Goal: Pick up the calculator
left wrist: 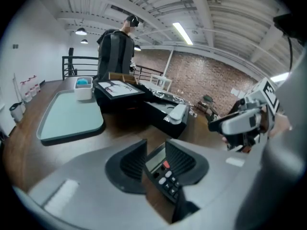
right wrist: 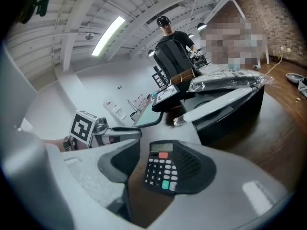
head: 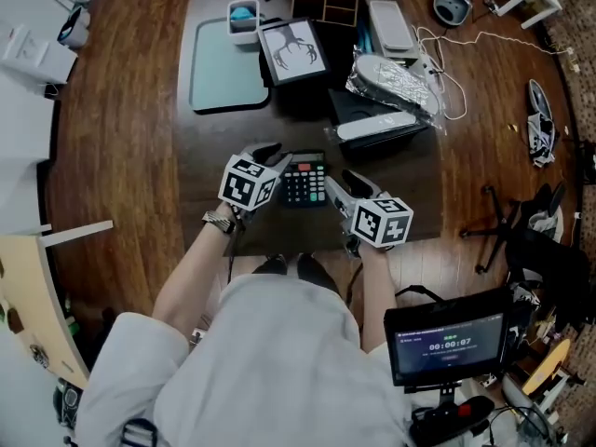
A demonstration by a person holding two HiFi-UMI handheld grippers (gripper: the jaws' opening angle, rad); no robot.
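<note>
A small black pocket calculator (head: pixel 304 181) with a grey display, a red key and a green key lies flat on the dark brown wooden table (head: pixel 140 156), near its front edge and just ahead of the person in the white top (head: pixel 261 361). Both tools are at it, one on each side.

The left gripper (head: pixel 277 160) comes in at the calculator's upper left corner. In its own view the two dark ribbed jaws stand a little apart, with the calculator's display and top keys showing in the narrow gap between them. I cannot tell whether the pads touch the case.

The right gripper (head: pixel 343 183) sits at the calculator's right edge. In the right gripper view its jaws are spread wider. The calculator lies between them close against the right-hand jaw, and a strip of bare table shows between it and the left-hand jaw.

Farther back on the table are several more things:
- A pale teal rectangular tray (head: pixel 226 68) lies on the left.
- A small white tub with something blue inside (head: pixel 244 17) stands at the tray's far right corner.
- A black-framed picture (head: pixel 293 49) lies beside the tub.
- A crinkled foil-wrapped bundle (head: pixel 391 80) lies to the right of the picture.
- A black box topped by a long white piece (head: pixel 377 128) sits nearest the calculator.

A dark screen showing a timer (head: pixel 447 343) stands at the person's right, off the table.
</note>
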